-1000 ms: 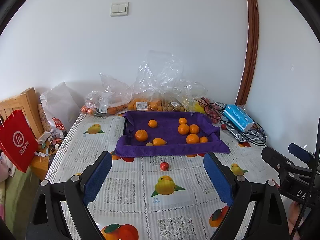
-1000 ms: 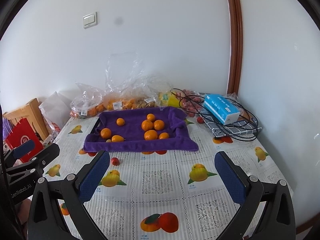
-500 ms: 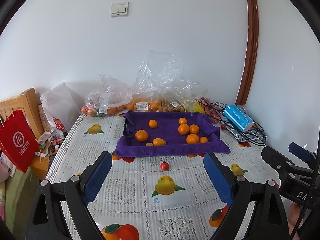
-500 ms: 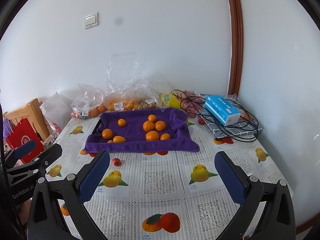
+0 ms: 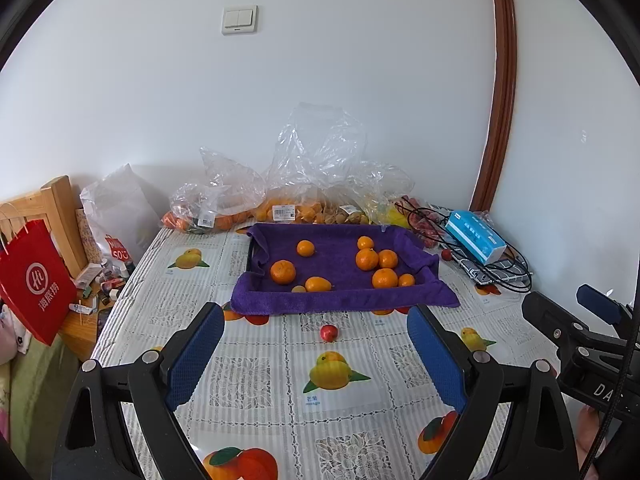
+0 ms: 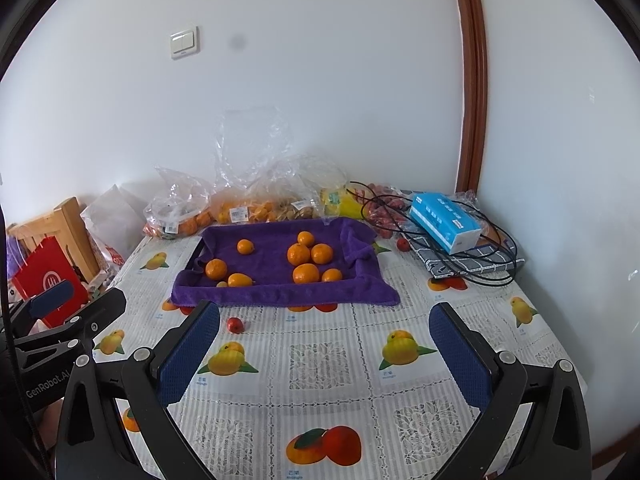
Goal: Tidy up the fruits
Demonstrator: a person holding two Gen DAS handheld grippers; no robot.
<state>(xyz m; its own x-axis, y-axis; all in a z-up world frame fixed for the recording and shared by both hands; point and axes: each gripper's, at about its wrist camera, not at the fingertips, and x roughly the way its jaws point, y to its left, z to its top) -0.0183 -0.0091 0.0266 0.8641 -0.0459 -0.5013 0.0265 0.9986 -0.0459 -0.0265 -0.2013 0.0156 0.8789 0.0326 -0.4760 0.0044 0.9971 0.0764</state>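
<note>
A tray lined with a purple towel (image 5: 340, 300) (image 6: 280, 294) sits mid-table and holds several orange mandarins (image 5: 283, 272) (image 6: 299, 253) and a small pale fruit (image 5: 298, 289). One small red fruit (image 5: 329, 333) (image 6: 235, 325) lies on the tablecloth just in front of the tray. My left gripper (image 5: 316, 356) hovers open over the near table, nothing between its blue pads. My right gripper (image 6: 324, 354) is open too and empty, to the right of the left one. Each gripper shows at the edge of the other's view.
Clear plastic bags of fruit (image 5: 280, 200) line the wall behind the tray. A blue tissue box (image 6: 444, 222), black cables (image 6: 492, 264) and a checked cloth lie at the back right. A red paper bag (image 5: 34, 284) and a wooden chair (image 5: 60, 216) stand beyond the table's left edge.
</note>
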